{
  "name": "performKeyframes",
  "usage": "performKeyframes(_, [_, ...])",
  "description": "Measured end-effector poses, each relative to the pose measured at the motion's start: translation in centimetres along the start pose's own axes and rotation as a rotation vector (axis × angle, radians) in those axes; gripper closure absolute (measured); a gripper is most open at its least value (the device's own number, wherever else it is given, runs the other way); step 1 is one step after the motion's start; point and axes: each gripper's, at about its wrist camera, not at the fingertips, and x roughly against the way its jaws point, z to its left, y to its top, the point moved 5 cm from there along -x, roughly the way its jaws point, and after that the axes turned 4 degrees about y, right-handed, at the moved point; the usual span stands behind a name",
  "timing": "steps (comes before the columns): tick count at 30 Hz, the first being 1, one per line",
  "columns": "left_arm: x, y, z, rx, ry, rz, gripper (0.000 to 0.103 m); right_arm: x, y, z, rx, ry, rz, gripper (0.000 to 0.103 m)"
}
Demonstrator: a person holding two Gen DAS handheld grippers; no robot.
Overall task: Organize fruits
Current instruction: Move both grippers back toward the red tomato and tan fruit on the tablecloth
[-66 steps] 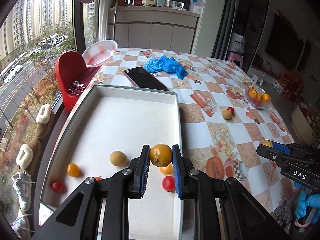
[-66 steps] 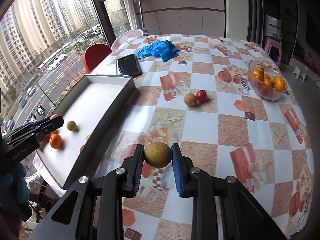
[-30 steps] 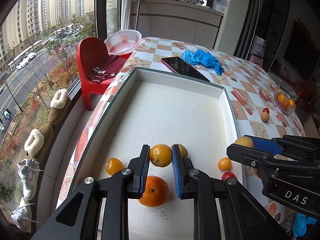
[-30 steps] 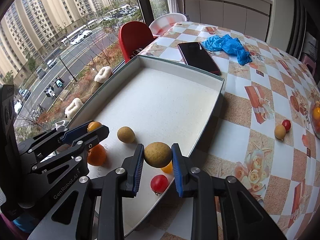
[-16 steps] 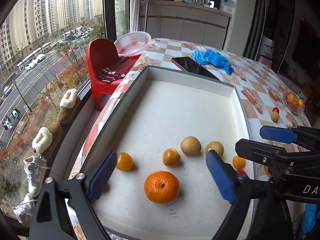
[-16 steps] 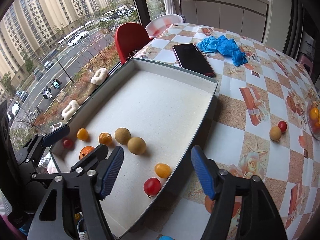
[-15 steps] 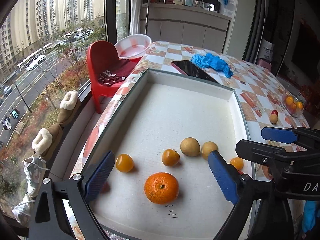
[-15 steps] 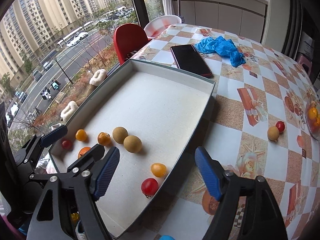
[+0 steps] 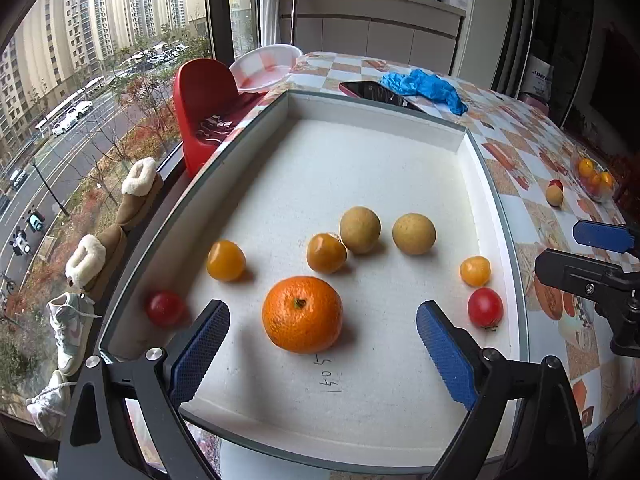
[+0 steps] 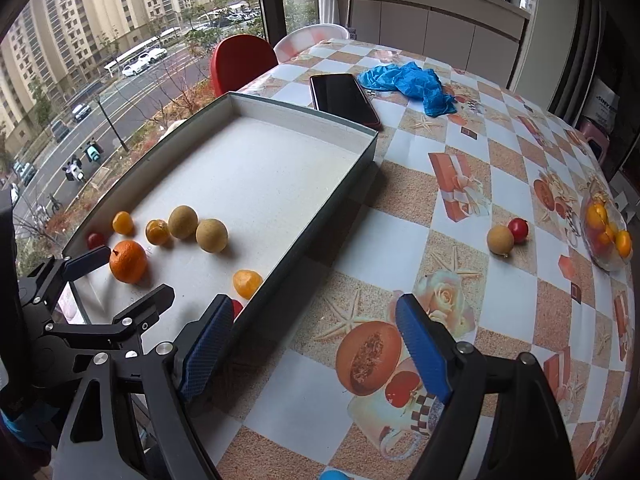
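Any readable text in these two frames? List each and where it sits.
"1605"-like handwritten digits, seen sideways, on the tray floor near the big orange; exact digits uncertain.
"ANNY..." partly legible on a white bag by the far wall; rest unreadable.
No other text is legible.

Left wrist view: the white tray (image 9: pixel 486 184) is seen from close above its near end, looking steeply down.
Right wrist view: the patterned tablecloth (image 10: pixel 472 264) beside the tray's corner is overlooked.
Shared: tray, fruits, table.
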Motion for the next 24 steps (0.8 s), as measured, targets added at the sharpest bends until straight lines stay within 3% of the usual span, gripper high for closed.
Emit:
performKeyframes(6, [0.5, -1.0, -1.1, -0.054, 0.041, -0.003, 0.008, 0.1, -1.2, -0.8, 0.012, -0.010, -0.011, 0.017])
performKeyframes(12, [2.5, 0.5, -2.3, -0.048, 0.015, -0.046, 0.008, 1.2, -1.7, -7.5, -0.145, -0.068, -0.032, 0.016])
performKeyframes(17, [4.2, 2.1, -6.5, -0.098, -0.067, -0.081, 0.008, 2.2, -4.1, -15.6, -0.339, -0.175, -0.033, 0.016])
performKeyframes(22, [4.9, 2.5, -13.5, -0.176, -0.210, -0.057, 0.008, 3.6, -7.5, -22.5, -0.489, -0.302, -0.041, 0.016])
performKeyframes(24, [4.6, 2.6, -16.2, -0.194, -0.235, -0.040, 0.008, 4.1, -8.5, -24.4, -0.513, -0.344, -0.053, 0.016])
